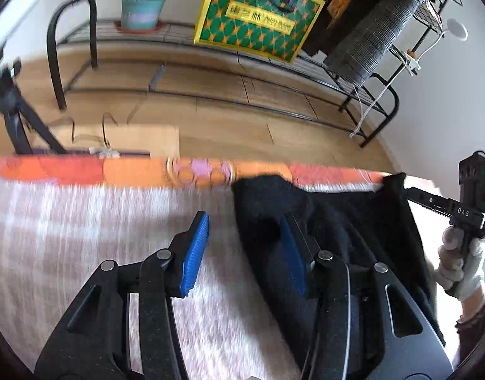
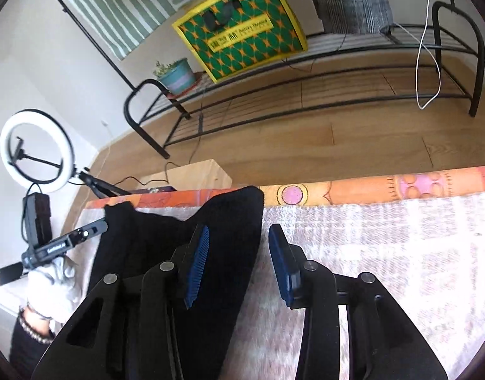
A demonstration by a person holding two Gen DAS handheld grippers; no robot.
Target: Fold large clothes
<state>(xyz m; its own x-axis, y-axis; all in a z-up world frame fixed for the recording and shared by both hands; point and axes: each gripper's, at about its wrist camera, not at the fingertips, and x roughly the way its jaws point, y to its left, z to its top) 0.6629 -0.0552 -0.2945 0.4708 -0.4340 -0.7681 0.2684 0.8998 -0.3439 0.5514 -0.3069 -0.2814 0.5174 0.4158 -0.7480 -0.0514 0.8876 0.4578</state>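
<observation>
The work surface is a bed or table covered by a pale pink-and-white woven blanket [image 2: 385, 247], with an orange patterned cloth [image 2: 369, 186] showing as a band along its far edge. A black garment [image 1: 337, 221] lies on the blanket, its upper part reaching the far edge and just overlapping the orange band; in the right wrist view the same garment [image 2: 217, 221] occupies the left part of the surface, with a narrower dark portion extending toward the left end. The left gripper [image 1: 242, 243] hangs over the garment's left border with its jaws spread: the left blue pad is over bare blanket, the right pad over black fabric, and no cloth is pinched between them. The right gripper [image 2: 239, 259] likewise has its jaws spread, straddling the garment's right border, the left pad above black fabric and the right pad above blanket; nothing is clamped. Whether either set of pads touches the cloth cannot be told. The right hand [image 1: 461, 266], in a white glove, shows at the right edge of the left wrist view; the left hand [image 2: 52, 285], also gloved, shows at the left of the right wrist view. Beyond the far edge: wood floor, a black metal rack [image 2: 305, 95] carrying a green-and-yellow bag [image 2: 242, 28] and a potted plant [image 2: 176, 72], and a ring light [image 2: 36, 152].
</observation>
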